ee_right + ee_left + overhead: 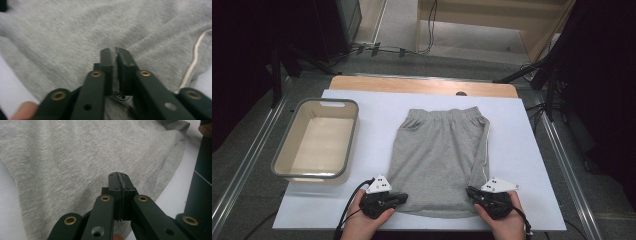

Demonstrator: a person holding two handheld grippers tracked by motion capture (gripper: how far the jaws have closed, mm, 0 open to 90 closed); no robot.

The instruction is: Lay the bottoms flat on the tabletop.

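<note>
One white stripe [193, 58] edges the shorts [75, 32].

The shorts [75, 37] are blurred, their edges cut off in the right gripper view.

Each hand carried a black two-jaw tool. The left gripper [403, 198] and the right gripper [470, 191] each bore a pale grey three-cornered plate with small dark holes on top, and a black cable trailed back from each past the wrist. Close up, the flat matt-black jaw arms showed brass-ringed rivets and round bores; no sleeves covered the wrists.
</note>
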